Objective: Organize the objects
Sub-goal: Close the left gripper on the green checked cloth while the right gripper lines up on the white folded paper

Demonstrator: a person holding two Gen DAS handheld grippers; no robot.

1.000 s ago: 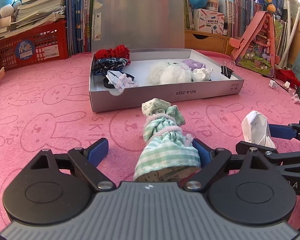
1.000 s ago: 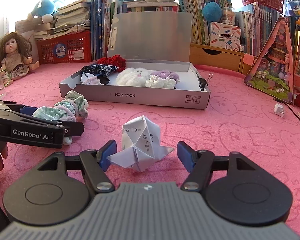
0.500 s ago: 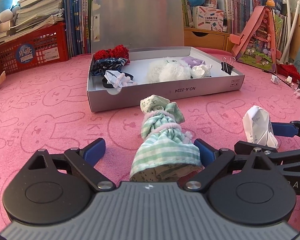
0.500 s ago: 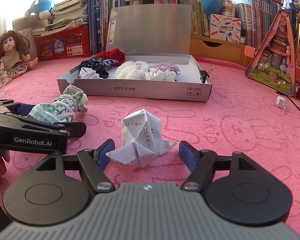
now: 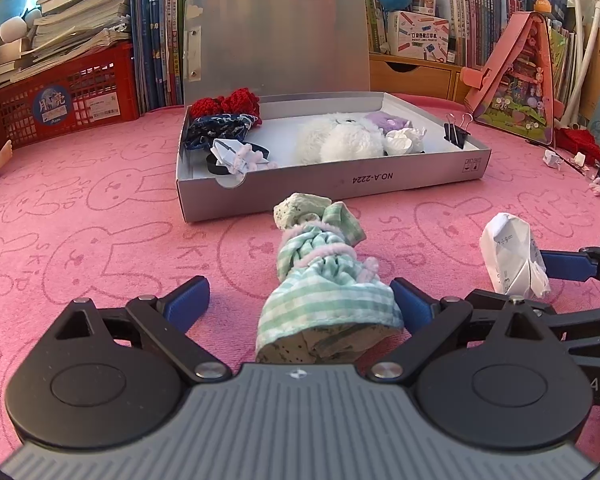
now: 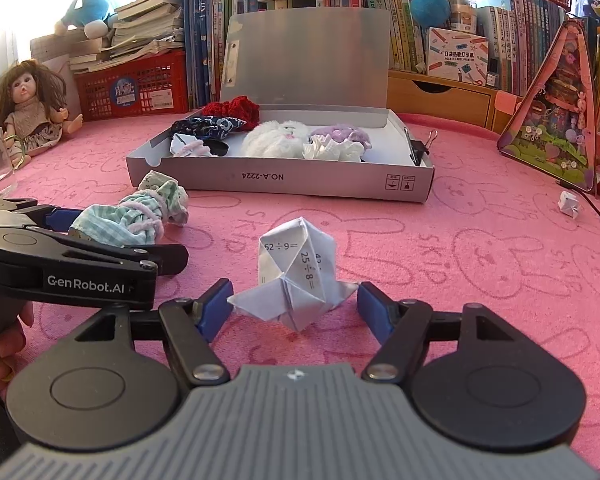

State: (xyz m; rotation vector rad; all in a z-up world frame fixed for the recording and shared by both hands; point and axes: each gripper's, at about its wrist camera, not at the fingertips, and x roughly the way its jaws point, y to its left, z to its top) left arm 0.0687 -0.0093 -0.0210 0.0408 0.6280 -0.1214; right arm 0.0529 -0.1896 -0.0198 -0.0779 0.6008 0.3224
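Over the last second both grippers edged forward, jaws apart: left gripper (image 5: pixel 300 300) straddled the green gingham scrunchie (image 5: pixel 324 280), right gripper (image 6: pixel 295 306) the folded paper (image 6: pixel 296 276), both on the pink mat before the open grey box (image 6: pixel 280 182), ungrasped.

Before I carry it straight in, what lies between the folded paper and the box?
Only bare pink mat separates the folded paper from the box front wall, seen in the right wrist view. The right hand-held gripper is open around the paper.
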